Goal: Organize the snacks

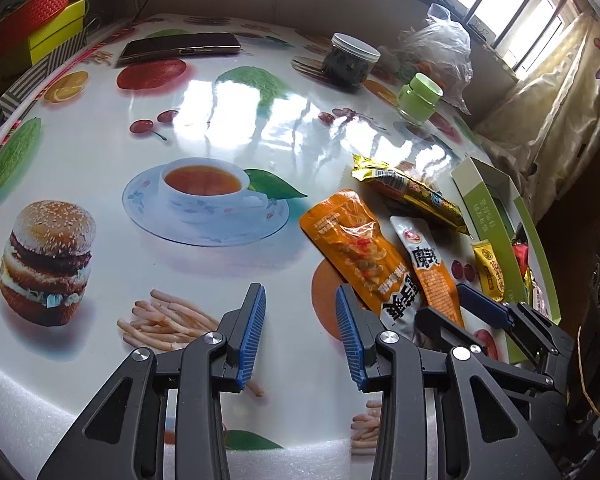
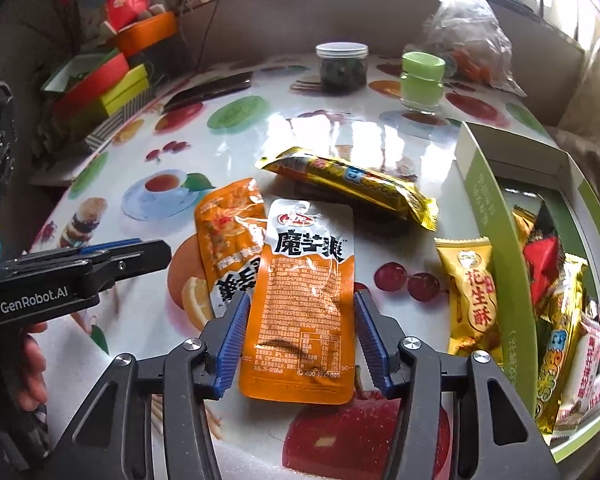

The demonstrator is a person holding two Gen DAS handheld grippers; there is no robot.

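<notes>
Snacks on printed worktop. White-and-orange pouch, marked 魔芋爽, lies between right hand-held gripper pads, jaws apart, not pressing. Right view alone shows green box contents and "GenRobot.AI" on left hand-held gripper; that one stands released, empty. Left view alone shows burger print.

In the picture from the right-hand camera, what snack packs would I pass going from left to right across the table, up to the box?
Orange pouch → white-and-orange pouch, partly covering it → small gold pack → green box holding more snacks.
</notes>
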